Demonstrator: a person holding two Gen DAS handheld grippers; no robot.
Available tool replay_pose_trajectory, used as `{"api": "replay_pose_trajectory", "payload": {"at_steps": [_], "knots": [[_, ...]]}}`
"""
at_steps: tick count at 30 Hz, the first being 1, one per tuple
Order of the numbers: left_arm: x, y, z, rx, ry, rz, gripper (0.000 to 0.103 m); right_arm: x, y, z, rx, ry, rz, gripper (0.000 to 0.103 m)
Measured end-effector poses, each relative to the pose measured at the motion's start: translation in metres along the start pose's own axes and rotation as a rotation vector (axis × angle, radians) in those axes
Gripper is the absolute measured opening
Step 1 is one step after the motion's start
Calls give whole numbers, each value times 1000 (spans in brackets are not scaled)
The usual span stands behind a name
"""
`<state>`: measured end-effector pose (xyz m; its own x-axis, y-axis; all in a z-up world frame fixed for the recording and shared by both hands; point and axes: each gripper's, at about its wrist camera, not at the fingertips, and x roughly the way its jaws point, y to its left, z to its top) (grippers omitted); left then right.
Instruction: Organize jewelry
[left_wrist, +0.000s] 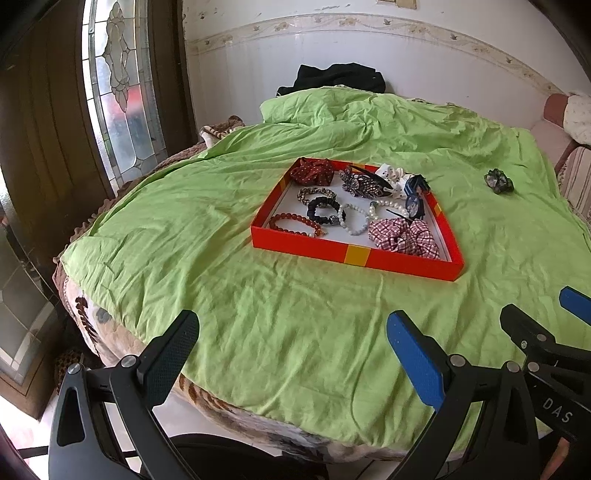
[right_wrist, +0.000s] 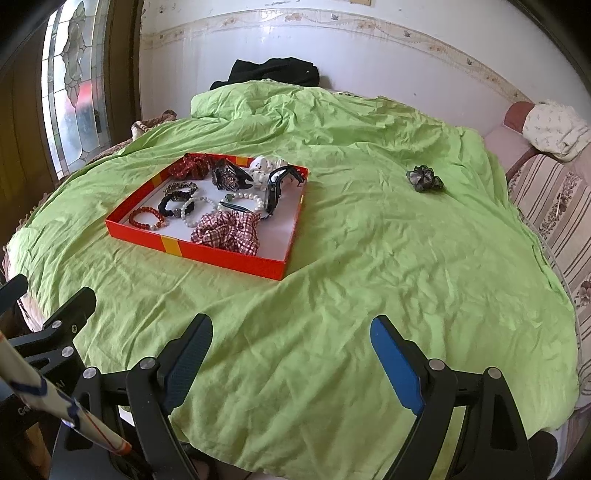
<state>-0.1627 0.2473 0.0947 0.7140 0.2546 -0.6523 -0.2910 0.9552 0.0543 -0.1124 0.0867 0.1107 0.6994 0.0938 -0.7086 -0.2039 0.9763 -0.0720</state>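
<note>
A red tray with a white floor lies on the green sheet and holds several bracelets, scrunchies and hair clips, among them a red bead bracelet and a plaid scrunchie. A dark green scrunchie lies alone on the sheet, to the right of the tray. My left gripper is open and empty, well short of the tray. My right gripper is open and empty over the near sheet; it also shows at the right edge of the left wrist view.
The green sheet covers a bed that fills both views. A black garment lies at the far end by the white wall. A stained-glass door stands at left. A striped sofa stands at right.
</note>
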Motion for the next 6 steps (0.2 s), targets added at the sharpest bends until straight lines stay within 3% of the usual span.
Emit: {"api": "replay_pose_trajectory", "payload": {"at_steps": [6], "knots": [[4,-1,0,-3,20,19,101,3,-1,-1,0,10,14,90]]}}
